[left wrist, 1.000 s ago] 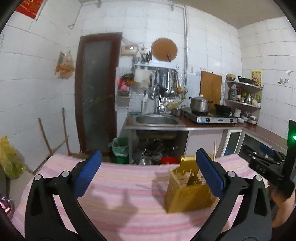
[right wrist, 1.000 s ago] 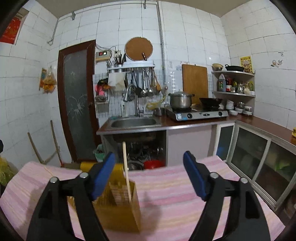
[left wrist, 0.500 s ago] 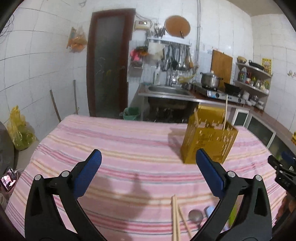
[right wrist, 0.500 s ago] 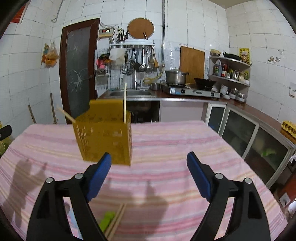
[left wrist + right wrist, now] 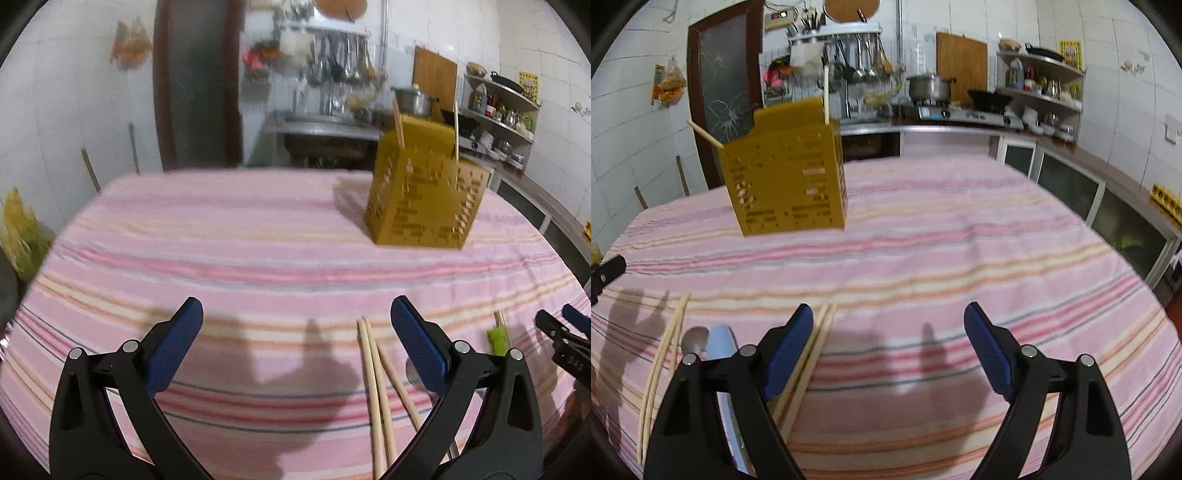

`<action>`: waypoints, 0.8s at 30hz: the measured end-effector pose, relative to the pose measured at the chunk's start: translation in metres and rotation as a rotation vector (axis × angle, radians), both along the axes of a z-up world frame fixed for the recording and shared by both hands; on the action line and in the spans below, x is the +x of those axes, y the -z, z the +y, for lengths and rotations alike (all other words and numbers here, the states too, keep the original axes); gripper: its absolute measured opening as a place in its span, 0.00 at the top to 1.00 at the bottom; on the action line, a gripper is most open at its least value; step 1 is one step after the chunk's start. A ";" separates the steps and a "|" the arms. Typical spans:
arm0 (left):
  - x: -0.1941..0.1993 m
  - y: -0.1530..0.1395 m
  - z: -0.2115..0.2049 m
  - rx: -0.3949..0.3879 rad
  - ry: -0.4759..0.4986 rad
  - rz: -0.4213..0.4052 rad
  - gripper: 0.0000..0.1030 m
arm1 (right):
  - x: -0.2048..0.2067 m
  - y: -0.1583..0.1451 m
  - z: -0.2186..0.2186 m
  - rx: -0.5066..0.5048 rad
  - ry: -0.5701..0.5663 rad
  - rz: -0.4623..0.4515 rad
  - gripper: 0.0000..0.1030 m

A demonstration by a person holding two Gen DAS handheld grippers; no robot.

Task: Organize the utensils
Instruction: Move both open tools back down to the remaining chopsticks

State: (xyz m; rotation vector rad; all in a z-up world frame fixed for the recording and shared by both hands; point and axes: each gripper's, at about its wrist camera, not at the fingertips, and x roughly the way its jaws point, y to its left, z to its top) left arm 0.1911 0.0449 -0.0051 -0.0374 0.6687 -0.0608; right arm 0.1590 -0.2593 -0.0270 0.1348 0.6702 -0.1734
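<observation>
A yellow perforated utensil holder [image 5: 421,192] stands on the pink striped tablecloth with two chopsticks in it; it also shows in the right wrist view [image 5: 786,184]. Loose wooden chopsticks [image 5: 376,387] lie just inside my left gripper's right finger. My left gripper [image 5: 295,343] is open and empty above the cloth. My right gripper [image 5: 888,347] is open and empty. In the right wrist view a chopstick pair [image 5: 809,365] lies under its left finger, with a metal spoon [image 5: 695,339], a light blue utensil [image 5: 720,341] and more chopsticks [image 5: 661,362] to the left. A green-handled utensil [image 5: 496,339] lies at right.
The table [image 5: 960,240] carries a pink striped cloth. Behind it are a sink counter [image 5: 321,125], a stove with a pot [image 5: 931,88], shelves [image 5: 1041,81] and low cabinets [image 5: 1071,184]. The other gripper's tip shows at the right edge of the left wrist view [image 5: 565,347].
Both grippers have tilted down and lowered toward the table. The loose chopsticks, spoon and other utensils have come into view near the fingers. The holder looks closer.
</observation>
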 end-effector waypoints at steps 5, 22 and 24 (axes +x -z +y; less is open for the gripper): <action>0.005 0.016 -0.013 0.053 0.027 0.049 0.05 | 0.010 0.009 0.012 -0.020 0.002 0.058 0.20; 0.023 0.059 -0.025 0.087 0.057 0.236 0.05 | 0.022 0.024 0.016 -0.020 0.019 0.158 0.20; 0.024 0.062 -0.026 0.096 0.058 0.245 0.05 | 0.022 0.024 0.018 -0.019 0.019 0.164 0.20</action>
